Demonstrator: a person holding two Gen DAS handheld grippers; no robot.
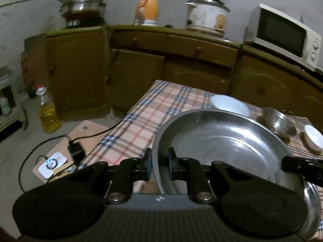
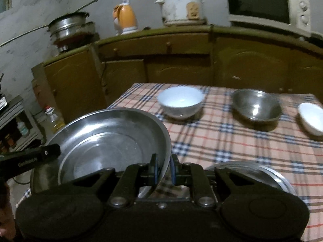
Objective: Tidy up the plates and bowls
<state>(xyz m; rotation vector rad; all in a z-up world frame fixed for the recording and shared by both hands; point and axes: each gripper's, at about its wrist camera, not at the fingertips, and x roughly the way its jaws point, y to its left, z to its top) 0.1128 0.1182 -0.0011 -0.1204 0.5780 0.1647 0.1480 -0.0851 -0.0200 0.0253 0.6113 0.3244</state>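
Gripping opposite edges of the big steel plate, both tongs are clamped on its rim: left tongs pinch the left edge, right tongs pinch the right edge. Two-sided hold makes sense, since the plate is wide and shallow and one pinch on thin metal would likely let it swing or slip. The plate sits tilted and looks lifted clear of the checked cloth on the bench, near the bench's front left corner. In the left view the tip of the right tongs shows at the plate's far edge; in the right view the left tongs show the same way.

Another steel plate lies flat on the bench, just beside and below the right tongs, partly hidden by them. Probably a stack target or the spot the held plate came off; cannot tell which.

Farther back, well apart from the held plate: a white bowl, a steel bowl, and a second white bowl at the right edge, all upright, none touching. Spread in a row, not yet grouped.

Judgement: carry step under way, sorting barely started. Risk: rim slipping from the pads if the two hands drift apart or tilt unevenly.
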